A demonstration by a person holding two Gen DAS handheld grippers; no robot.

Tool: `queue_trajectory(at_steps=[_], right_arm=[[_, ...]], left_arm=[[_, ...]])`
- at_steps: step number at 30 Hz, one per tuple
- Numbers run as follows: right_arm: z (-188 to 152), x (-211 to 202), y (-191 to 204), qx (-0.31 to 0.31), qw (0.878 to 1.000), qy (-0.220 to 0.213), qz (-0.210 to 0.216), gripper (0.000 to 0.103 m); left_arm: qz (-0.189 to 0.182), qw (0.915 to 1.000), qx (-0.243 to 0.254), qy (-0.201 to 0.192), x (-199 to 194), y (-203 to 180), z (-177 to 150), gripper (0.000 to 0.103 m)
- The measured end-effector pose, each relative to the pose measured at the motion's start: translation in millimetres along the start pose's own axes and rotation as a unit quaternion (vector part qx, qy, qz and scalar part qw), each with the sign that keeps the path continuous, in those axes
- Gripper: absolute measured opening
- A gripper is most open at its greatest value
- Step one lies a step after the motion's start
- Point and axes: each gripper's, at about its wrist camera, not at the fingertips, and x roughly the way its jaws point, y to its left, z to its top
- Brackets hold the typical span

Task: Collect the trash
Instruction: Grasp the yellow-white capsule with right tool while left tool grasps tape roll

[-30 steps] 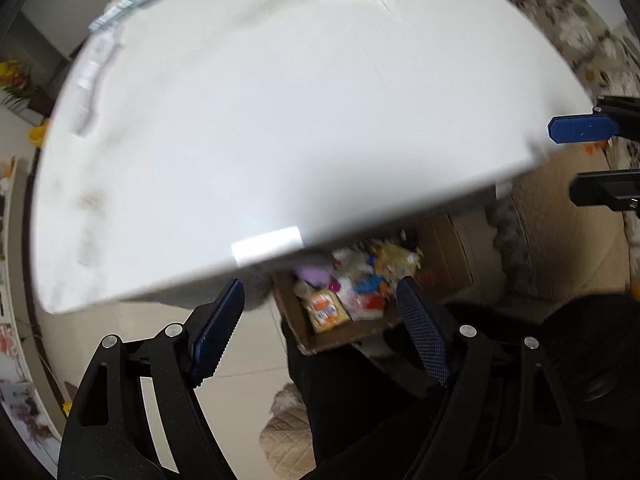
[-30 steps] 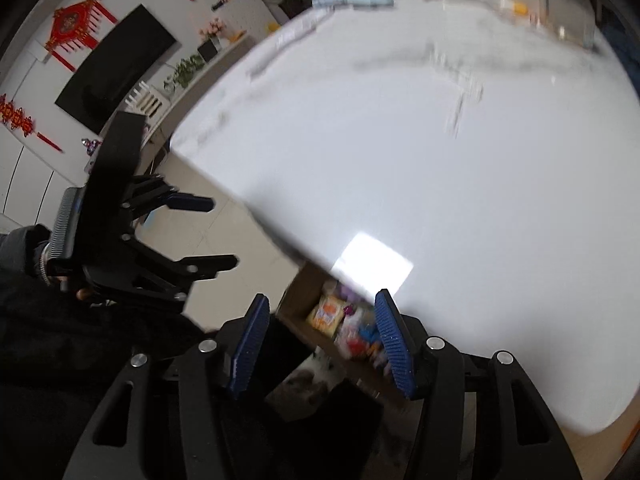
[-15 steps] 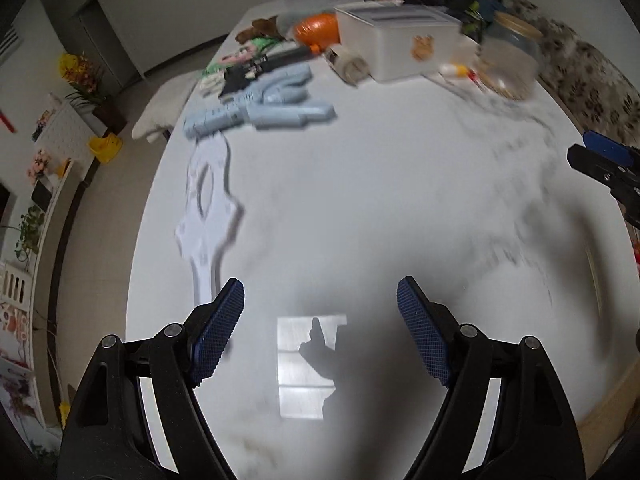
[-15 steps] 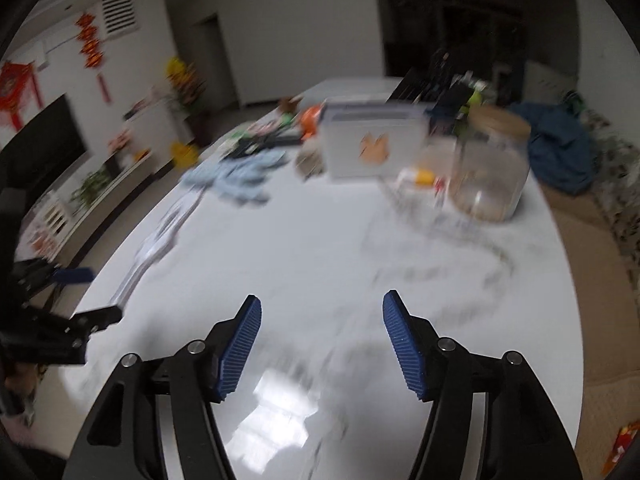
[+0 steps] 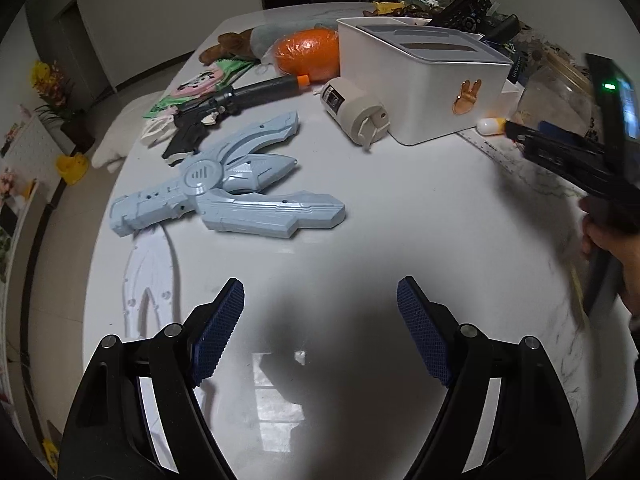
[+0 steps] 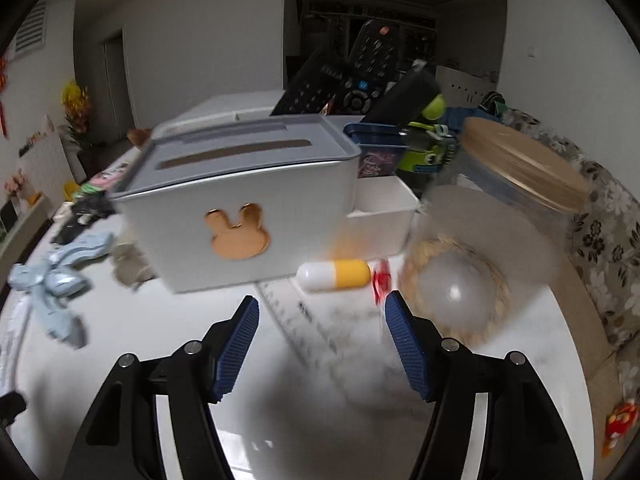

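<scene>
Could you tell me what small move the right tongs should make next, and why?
Probably ease the right tongs forward and down toward the small red scrap beside the white-and-yellow capsule. Their jaws stand open and empty above the bare table, and that scrap looks like the nearest trash.

Dim, cool daylight is seen in both views, with the far room left dark. A bright window reflection is thrown on the glossy white bench (image 5: 360, 184) near the bottom, crossed by a soft broad shadow. The left wrist view is rendered sharp; the right wrist view is smeared by motion blur, the glass jar (image 6: 480, 240) most of all. Straight lines are bowed and corners blackened by the fisheye.
</scene>
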Motion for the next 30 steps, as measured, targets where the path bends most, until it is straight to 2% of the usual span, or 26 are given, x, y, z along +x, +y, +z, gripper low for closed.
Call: queue_trajectory(at_steps=[4,6,7,12,14,16,18,22,26,30], right_arm=[[9.4,30.9,-3.1,-0.013,1.000,0.023,-0.008,0.067],[14.5,43.2,-6.5,-0.019,0.999,0.031,-0.011,0.071],[16.5,49.0,-6.7,-0.025,0.999,0.036,-0.012,0.076],[20.7,67.8,-6.6,-0.035,0.998,0.051,-0.021,0.077],[21.0,69.4,-9.3,-0.026,0.998,0.053,-0.013,0.076],[18.9,67.4,-8.7,-0.028,0.998,0.053,0.004,0.060],[15.0,62.4,-2.6,-0.042,0.998,0.050,-0.008,0.060],[5.6,47.8,1.7,-0.041,0.998,0.048,0.006,0.060],[-7.7,1.6,-1.2,-0.034,0.999,0.019,0.034,0.060],[-30.3,-51.8,-24.9,0.002,0.998,-0.003,0.061,0.060]], left_arm=[[-0.018,0.9998,-0.001,0.005,5.8,3.3,-0.3,0.077],[-0.024,0.9997,-0.002,0.007,7.4,4.4,-0.6,0.077],[-0.027,0.9996,-0.003,0.007,8.0,5.1,-0.6,0.077],[-0.040,0.9990,-0.018,0.010,10.6,7.5,-0.5,0.077],[-0.038,0.9991,-0.018,0.009,11.1,6.2,-0.2,0.077],[-0.037,0.9992,-0.016,0.007,11.6,3.6,1.0,0.077],[-0.035,0.9992,-0.018,0.005,13.0,1.2,4.4,0.077],[-0.044,0.9986,-0.030,-0.007,20.9,-2.8,21.6,0.077],[-0.048,0.9980,-0.032,-0.026,39.5,-13.3,54.9,0.077],[-0.026,0.9988,-0.028,-0.032,70.2,-25.5,91.9,0.077]])
